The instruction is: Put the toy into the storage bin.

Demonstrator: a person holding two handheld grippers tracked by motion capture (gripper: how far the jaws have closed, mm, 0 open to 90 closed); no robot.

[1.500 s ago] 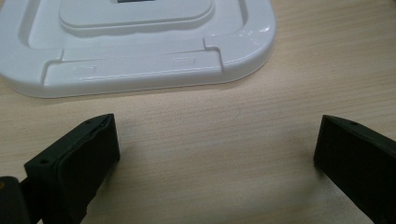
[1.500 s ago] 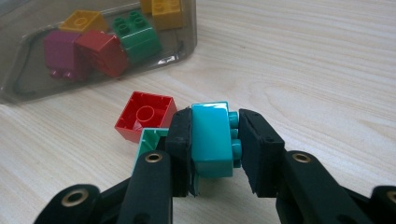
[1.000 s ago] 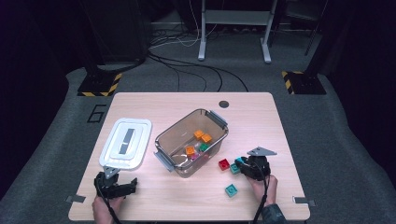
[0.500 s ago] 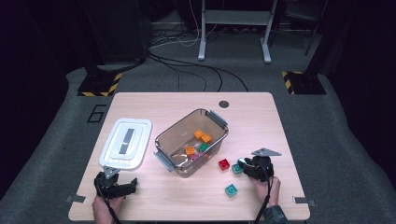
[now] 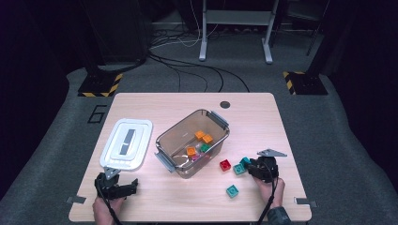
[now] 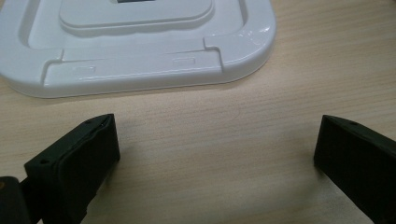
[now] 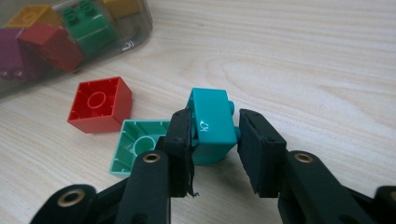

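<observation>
High view: looking forward and down from above, far off, taking in the whole pale wooden counter [image 5: 197, 105].
Left gripper view: sitting low and close, facing the white plastic lid [image 6: 140, 44].
Right gripper view: hovering close over a turquoise plastic brick [image 7: 212, 123].
Shared: the high view is also showing that lid [image 5: 126, 143] and that brick [image 5: 245, 162].

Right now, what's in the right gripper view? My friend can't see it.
The right gripper pinches a teal block standing on the wooden table. Beside it lie a red block and a light green block, hollow sides up, near a clear box of blocks.

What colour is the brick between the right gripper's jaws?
Teal brick, clearest in the right gripper view.
</observation>
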